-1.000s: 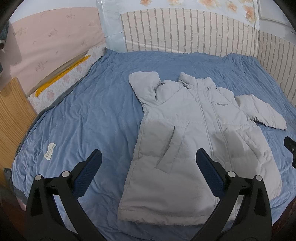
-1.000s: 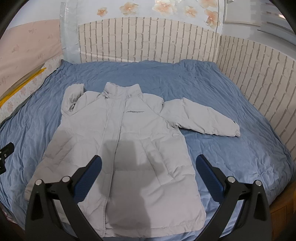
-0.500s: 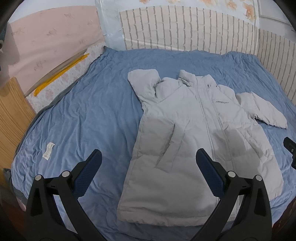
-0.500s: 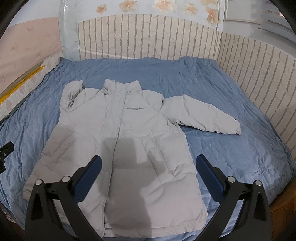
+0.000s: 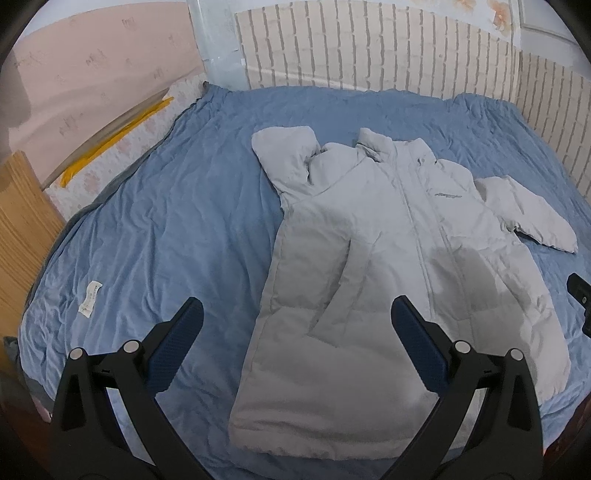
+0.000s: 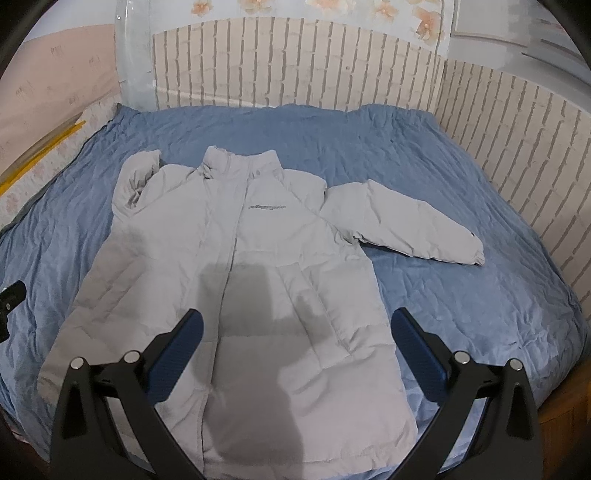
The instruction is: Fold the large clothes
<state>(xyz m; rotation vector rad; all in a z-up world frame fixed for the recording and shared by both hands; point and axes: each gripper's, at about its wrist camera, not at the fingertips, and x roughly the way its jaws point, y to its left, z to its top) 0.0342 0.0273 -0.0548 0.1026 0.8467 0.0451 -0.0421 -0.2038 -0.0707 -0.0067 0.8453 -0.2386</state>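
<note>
Here the pale grey coat lies flat, one sleeve out; both grippers' fingers gape empty.

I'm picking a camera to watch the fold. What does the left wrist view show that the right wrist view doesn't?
Only the left wrist view shows the white label on the sheet and the wooden board. Only the right wrist view shows the flowers above the brick wall and the outstretched sleeve's full length. Both show the grey jacket lying flat on the blue sheet, one sleeve folded up by the collar, and each open claw, left and right, empty.
</note>
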